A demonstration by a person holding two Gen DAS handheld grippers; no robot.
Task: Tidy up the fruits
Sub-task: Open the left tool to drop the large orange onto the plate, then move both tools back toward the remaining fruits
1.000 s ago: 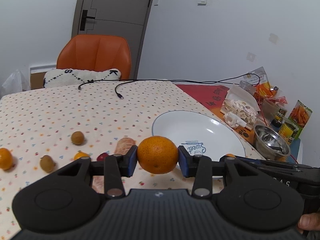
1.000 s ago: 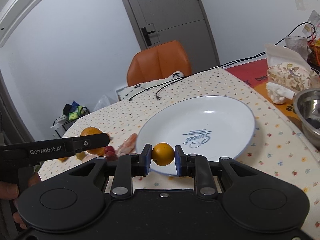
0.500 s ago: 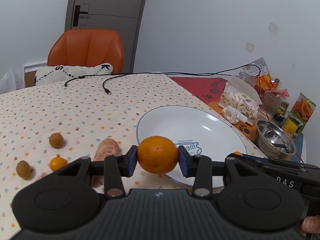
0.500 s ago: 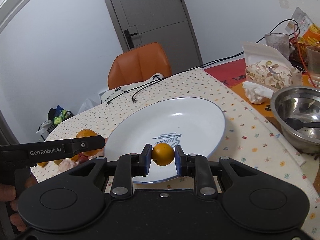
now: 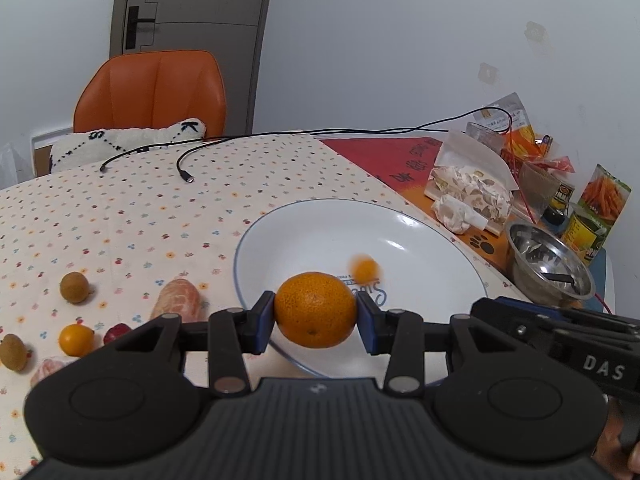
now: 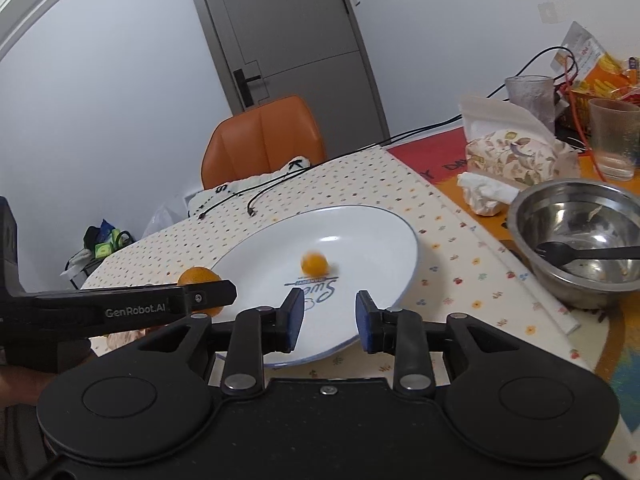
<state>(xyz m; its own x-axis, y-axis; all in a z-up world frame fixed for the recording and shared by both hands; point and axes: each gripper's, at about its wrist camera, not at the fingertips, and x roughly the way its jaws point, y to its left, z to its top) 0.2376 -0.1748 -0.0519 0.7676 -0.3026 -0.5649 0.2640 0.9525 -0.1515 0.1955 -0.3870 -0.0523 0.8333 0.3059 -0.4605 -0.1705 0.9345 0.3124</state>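
The step in hand appears to be the filling of the white plate (image 5: 448, 240) with fruit. The right gripper (image 6: 325, 318) hangs above the near rim of the plate with its jaws apart and nothing between them, and a small orange fruit, perhaps a kumquat (image 6: 313, 263), is blurred on the plate beside the blue printed word; from the blur I judge that it is rolling or falling. The left gripper (image 5: 316, 322) is clamped on a mandarin (image 5: 315, 309), which it holds in the air above the near edge of the same plate. On the dotted tablecloth (image 5: 120, 216) to the left lie more fruits: two brown longans (image 5: 74, 287), another small orange fruit (image 5: 76, 339), a peeled mandarin (image 5: 180, 305) and something red. The next move probably calls for carrying the mandarin further over the plate, lowering it and opening the jaws gently, so that it does not strike the little fruit or roll off.
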